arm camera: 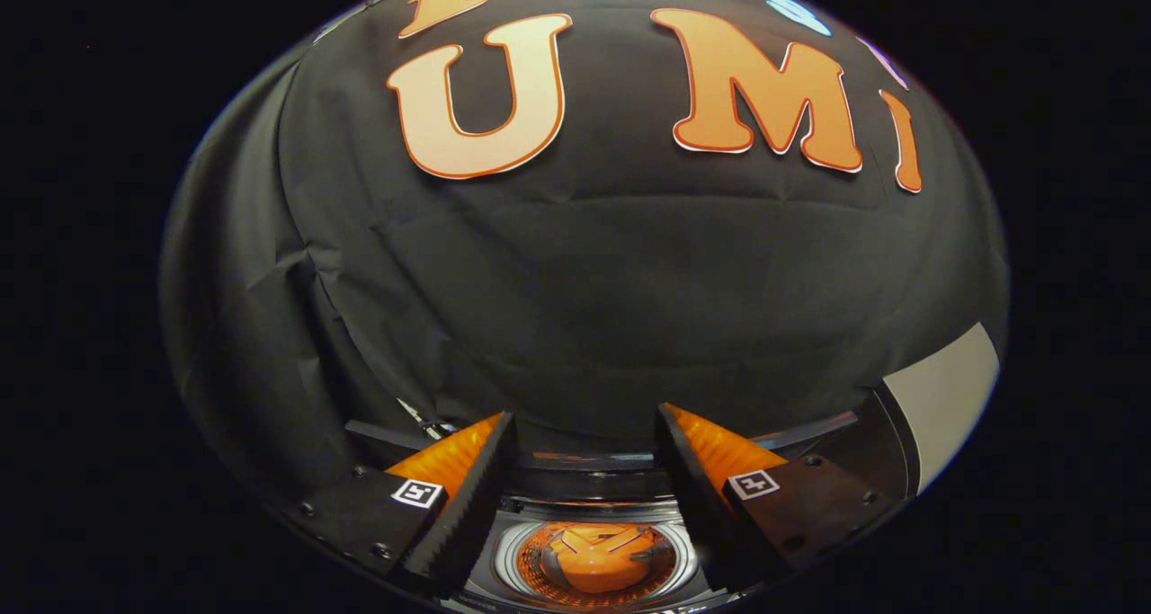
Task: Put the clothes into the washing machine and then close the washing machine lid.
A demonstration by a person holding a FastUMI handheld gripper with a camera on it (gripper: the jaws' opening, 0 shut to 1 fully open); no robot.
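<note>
Spread wide at 6 o'clock: two-finger gripper (584, 413), toothed inner faces well apart, nothing held between them. Just below and between the fingers: small dark-topped washing machine (575, 462) with a round chrome-ringed drum opening (513, 562). Inside that ring, a rumpled orange lump (598, 556), probably the clothes already dropped in; could not rule out a reflection on a glossy window.

Judged step: closing the lid. Cannot tell where the lid stands; possibly the thin dark curved edge (809, 430) running from 4 towards 5 o'clock beyond the right finger.

To do it well: tilt down first to find the lid's free edge, keep the fingers open or narrow them onto that edge, then swing it over gently, checking that no fabric hangs across the chrome ring.

Room: black cloth wall (575, 281) close ahead from 9 through 12 to 3 o'clock, so little forward travel. Pale flat panel (944, 389) at 4 o'clock bounds the right. Freest path looks upward and back.
</note>
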